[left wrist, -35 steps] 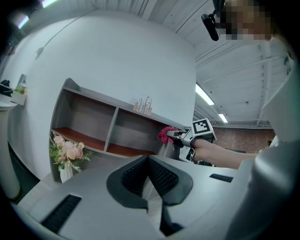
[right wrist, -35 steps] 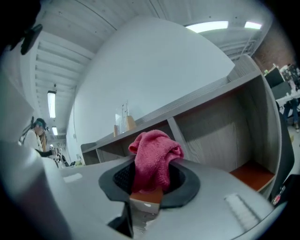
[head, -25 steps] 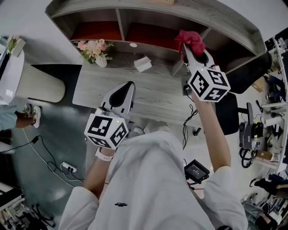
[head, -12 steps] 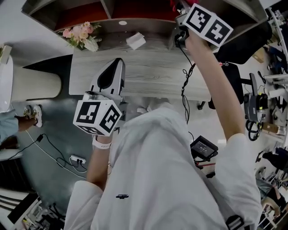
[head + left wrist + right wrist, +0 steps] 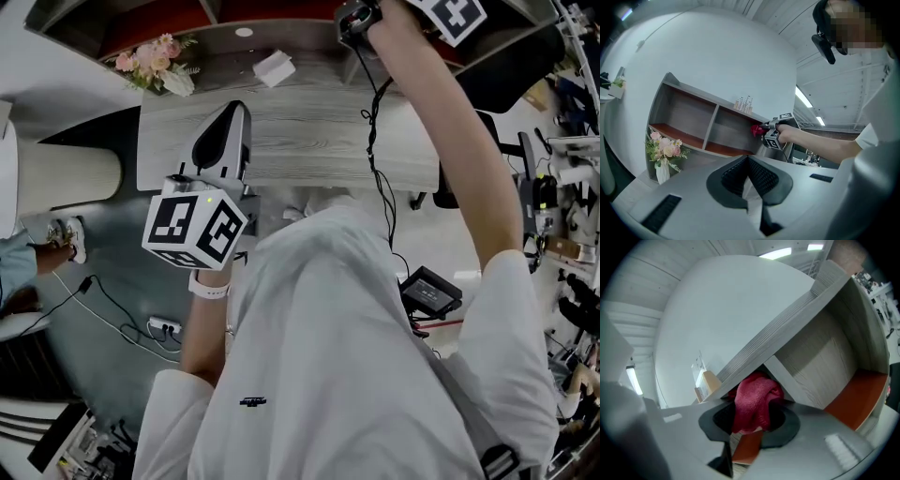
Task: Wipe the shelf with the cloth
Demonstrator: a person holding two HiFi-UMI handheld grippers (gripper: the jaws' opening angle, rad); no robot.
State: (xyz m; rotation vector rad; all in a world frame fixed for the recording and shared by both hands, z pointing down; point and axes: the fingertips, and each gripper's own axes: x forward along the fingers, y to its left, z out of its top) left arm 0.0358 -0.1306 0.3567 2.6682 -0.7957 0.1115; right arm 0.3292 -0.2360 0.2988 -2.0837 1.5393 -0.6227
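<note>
- Your right gripper point(image 5: 751, 425), jaws clamping the red cloth point(image 5: 757, 399), is rolling and sliding along the shelf point(image 5: 787, 331), now rubbing its top board's front edge (wiping seems underway).
- Your left gripper point(image 5: 749, 174) is waiting before the shelf, jaws together, empty.

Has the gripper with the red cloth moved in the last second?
Yes. Against the white box on the desk, the right gripper with its cloth has gone farther from the person, up to the shelf.

The left tongs point(image 5: 236, 111) hover over the grey desk point(image 5: 319, 141), near flowers point(image 5: 150, 67) and a white object point(image 5: 274, 67).
</note>
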